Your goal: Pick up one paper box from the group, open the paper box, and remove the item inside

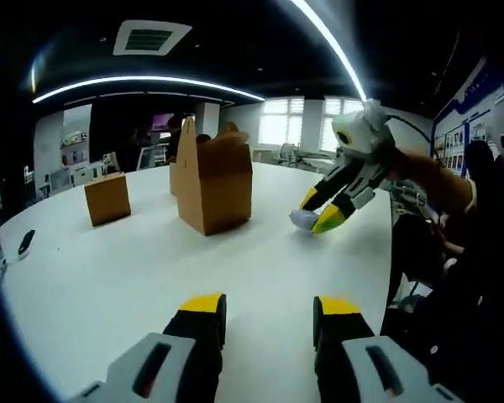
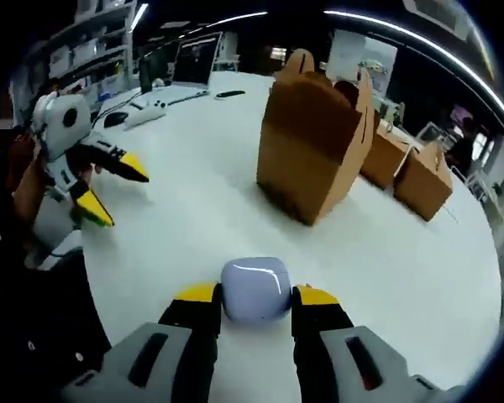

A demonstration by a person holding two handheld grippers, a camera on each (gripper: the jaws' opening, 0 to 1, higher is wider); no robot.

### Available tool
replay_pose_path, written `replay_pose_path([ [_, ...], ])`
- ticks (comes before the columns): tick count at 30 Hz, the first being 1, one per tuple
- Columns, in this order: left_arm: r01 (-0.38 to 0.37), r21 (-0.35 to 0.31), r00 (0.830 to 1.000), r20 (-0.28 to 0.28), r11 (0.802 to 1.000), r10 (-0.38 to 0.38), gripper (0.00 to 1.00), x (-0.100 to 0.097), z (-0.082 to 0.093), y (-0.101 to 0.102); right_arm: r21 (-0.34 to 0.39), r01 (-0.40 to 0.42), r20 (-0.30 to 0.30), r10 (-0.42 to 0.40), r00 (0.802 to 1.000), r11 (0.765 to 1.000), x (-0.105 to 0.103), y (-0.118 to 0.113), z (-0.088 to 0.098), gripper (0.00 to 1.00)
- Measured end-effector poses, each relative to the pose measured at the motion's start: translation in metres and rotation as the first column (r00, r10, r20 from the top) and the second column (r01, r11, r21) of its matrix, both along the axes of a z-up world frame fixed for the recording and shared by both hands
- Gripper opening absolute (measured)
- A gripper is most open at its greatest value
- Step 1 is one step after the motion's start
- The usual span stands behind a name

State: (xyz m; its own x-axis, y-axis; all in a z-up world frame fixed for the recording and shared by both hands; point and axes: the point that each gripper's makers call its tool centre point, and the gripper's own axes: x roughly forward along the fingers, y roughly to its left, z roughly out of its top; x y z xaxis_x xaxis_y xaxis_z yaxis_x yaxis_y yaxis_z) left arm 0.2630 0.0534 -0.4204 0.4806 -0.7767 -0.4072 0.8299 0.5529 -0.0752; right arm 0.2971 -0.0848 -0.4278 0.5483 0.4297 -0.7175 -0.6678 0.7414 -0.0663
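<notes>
The small pale-lilac case [image 2: 254, 288], rounded and glossy, is gripped between the right gripper [image 2: 254, 294] jaws at 6 o'clock of the right gripper view; in the left gripper view it shows at 2 o'clock, held just above or on the white table [image 1: 109, 285], contact not clear. It is judged light, rigid and slippery: the smooth curved shell could squirt out of a hard pinch, so a hold across its flat sides at mid-height is judged best. What the case contains cannot be told.

The opened paper box [image 2: 315, 147] stands upright at 12 o'clock in the right gripper view, its scalloped top flaps raised. Thin kraft card is judged light and easily crushed; folded edges and flap bases would be the firm places to take. Its inside is hidden by the near wall.

The left gripper [image 1: 269, 315] jaws are spread wide with nothing between them, above bare table at 6 o'clock of its own view.

2 more shut boxes [image 2: 420, 180] sit beyond at 2 o'clock in the right gripper view, 1 partly masked by the open box. A single small box [image 1: 107, 198] is seen at 10 o'clock in the left gripper view. Background desks and screens are too dim to read.
</notes>
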Motion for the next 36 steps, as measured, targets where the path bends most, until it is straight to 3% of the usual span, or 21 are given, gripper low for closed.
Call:
replay_pose_path([
  [1, 0.003, 0.002, 1.000, 0.004, 1.000, -0.003, 0.43, 0.000, 0.001, -0.001, 0.015, 0.024, -0.032, -0.023, 0.999, 1.000, -0.004, 0.005, -0.004, 0.34],
  [3, 0.007, 0.004, 1.000, 0.011, 1.000, -0.007, 0.43, 0.000, 0.002, -0.001, 0.042, 0.062, 0.015, -0.063, 0.998, 0.997, 0.002, 0.012, 0.000, 0.34],
  [5, 0.008, 0.001, 1.000, 0.012, 1.000, -0.008, 0.43, -0.001, 0.003, -0.002, 0.025, 0.072, 0.003, -0.072, 0.997, 0.997, 0.000, 0.012, -0.003, 0.34],
  [10, 0.000, 0.006, 1.000, 0.019, 1.000, 0.000, 0.43, -0.001, 0.002, 0.001, 0.039, 0.166, 0.035, -0.167, 0.985, 0.985, 0.002, 0.009, 0.000, 0.34],
  [15, 0.003, 0.008, 1.000, 0.018, 1.000, -0.003, 0.43, 0.001, 0.002, 0.002, 0.021, 0.176, 0.049, -0.177, 0.983, 0.984, 0.002, 0.014, -0.005, 0.34],
  [23, -0.002, 0.009, 1.000, 0.020, 1.000, 0.001, 0.43, 0.001, 0.002, 0.004, 0.028, 0.158, 0.072, -0.159, 0.985, 0.987, 0.004, 0.028, -0.005, 0.34],
  [28, -0.003, 0.009, 1.000, 0.016, 1.000, 0.003, 0.43, 0.001, 0.001, 0.005, -0.029, 0.067, 0.161, -0.061, 0.985, 0.997, 0.005, 0.032, -0.005, 0.34],
  [30, -0.004, 0.009, 1.000, 0.014, 1.000, 0.004, 0.43, 0.001, 0.001, 0.005, -0.016, 0.053, 0.170, -0.049, 0.984, 0.998, 0.007, 0.034, -0.005, 0.35],
  [32, -0.007, 0.014, 1.000, 0.017, 1.000, 0.007, 0.43, 0.002, 0.000, 0.004, 0.032, 0.032, 0.186, -0.038, 0.982, 0.999, 0.006, 0.040, 0.000, 0.42],
  [36, -0.016, 0.039, 0.999, 0.031, 0.999, 0.015, 0.45, 0.001, -0.001, 0.001, 0.027, 0.014, 0.202, -0.020, 0.979, 1.000, 0.004, 0.039, 0.006, 0.45],
])
